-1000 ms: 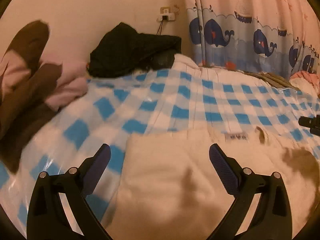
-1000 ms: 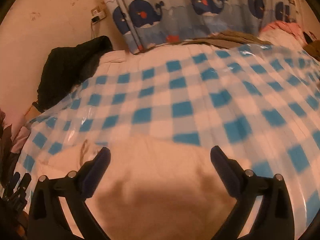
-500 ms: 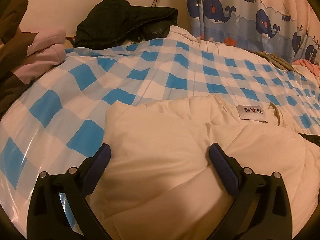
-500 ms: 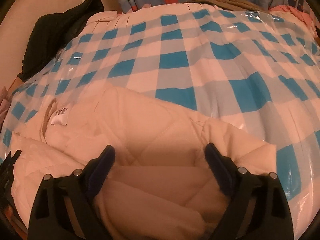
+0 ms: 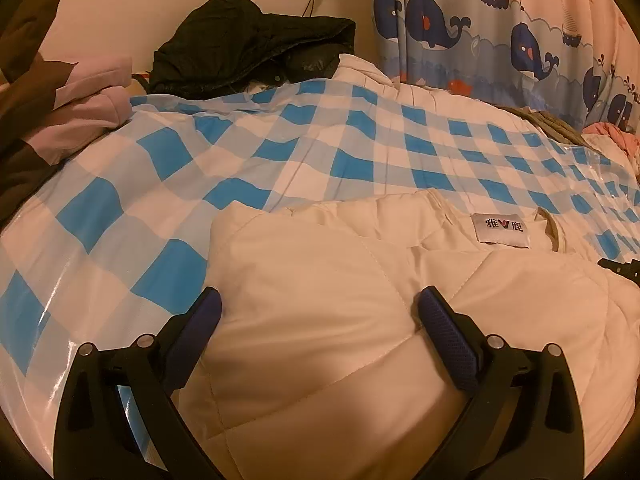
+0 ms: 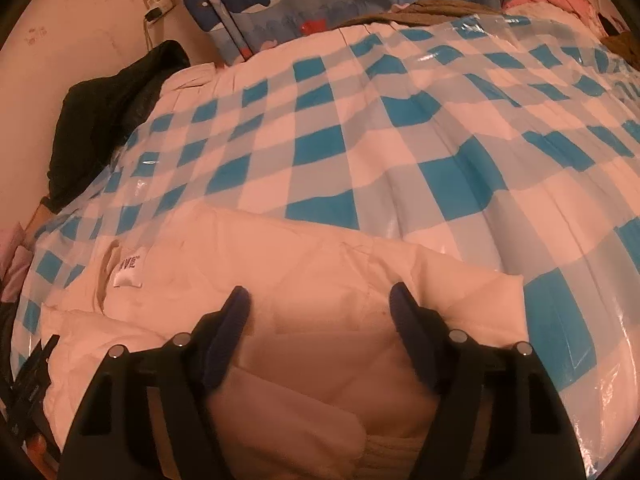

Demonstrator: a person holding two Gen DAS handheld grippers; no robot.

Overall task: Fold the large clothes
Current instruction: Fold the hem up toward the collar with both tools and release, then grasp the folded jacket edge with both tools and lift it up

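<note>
Cream quilted jacket: lies on the blue-checked bed cover, label facing up.
Left gripper: jaws spread over the jacket.
Right gripper: jaws spread, straddling a fold.

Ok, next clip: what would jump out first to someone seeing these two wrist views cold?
The cream quilted jacket fills the foreground of both views, lying on the blue-and-white checked sheet, its white label facing up near the collar. The left gripper and right gripper both sit open low over it. Behind, a whale-print curtain hangs by the wall, with a black coat heaped at the bed's far edge.
</note>
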